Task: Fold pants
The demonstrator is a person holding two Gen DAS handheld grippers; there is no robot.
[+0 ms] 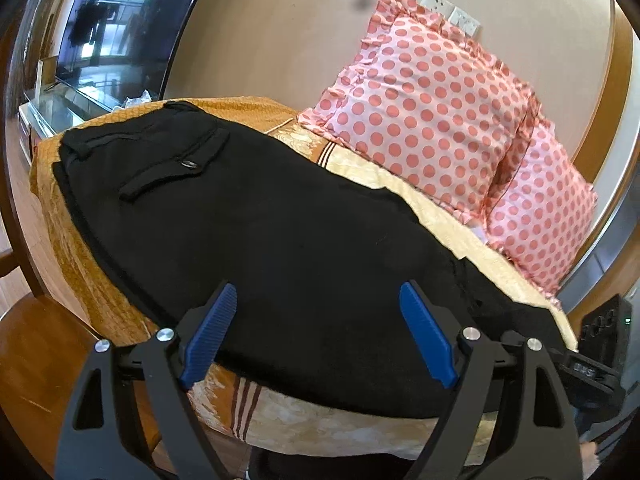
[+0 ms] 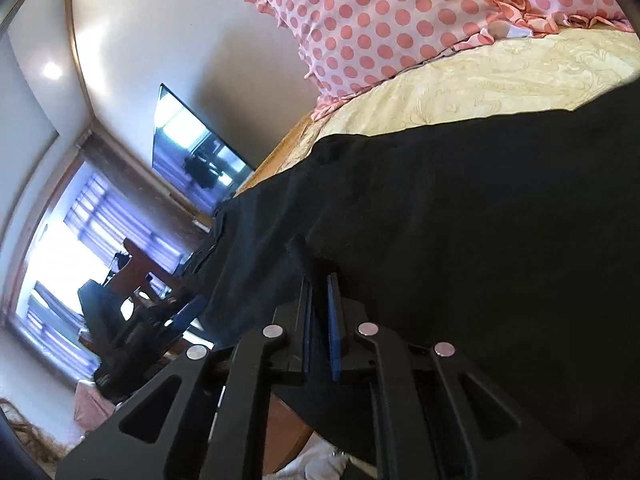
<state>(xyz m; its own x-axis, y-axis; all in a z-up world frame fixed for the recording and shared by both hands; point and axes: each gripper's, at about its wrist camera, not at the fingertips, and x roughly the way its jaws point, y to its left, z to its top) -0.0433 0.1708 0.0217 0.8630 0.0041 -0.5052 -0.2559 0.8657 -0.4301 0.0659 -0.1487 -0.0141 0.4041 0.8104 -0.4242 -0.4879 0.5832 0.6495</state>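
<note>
Black pants [image 1: 260, 224] lie flat across a gold bedspread [image 1: 80, 248], waistband and a buttoned back pocket [image 1: 176, 164] at the far left. My left gripper [image 1: 316, 300] is open, its blue pads just above the near edge of the pants, holding nothing. In the right wrist view my right gripper [image 2: 320, 280] is shut on a pinched fold of the black pants [image 2: 460, 220] at their near edge. The right gripper's body also shows at the right edge of the left wrist view [image 1: 596, 364].
Two pink polka-dot pillows [image 1: 432, 108] lean on the wall at the back right of the bed. A TV [image 1: 108, 28] on a stand is at the left, beyond the bed's end. A wooden floor [image 1: 32, 360] lies at the lower left. A window [image 2: 56, 256] and a chair are far left.
</note>
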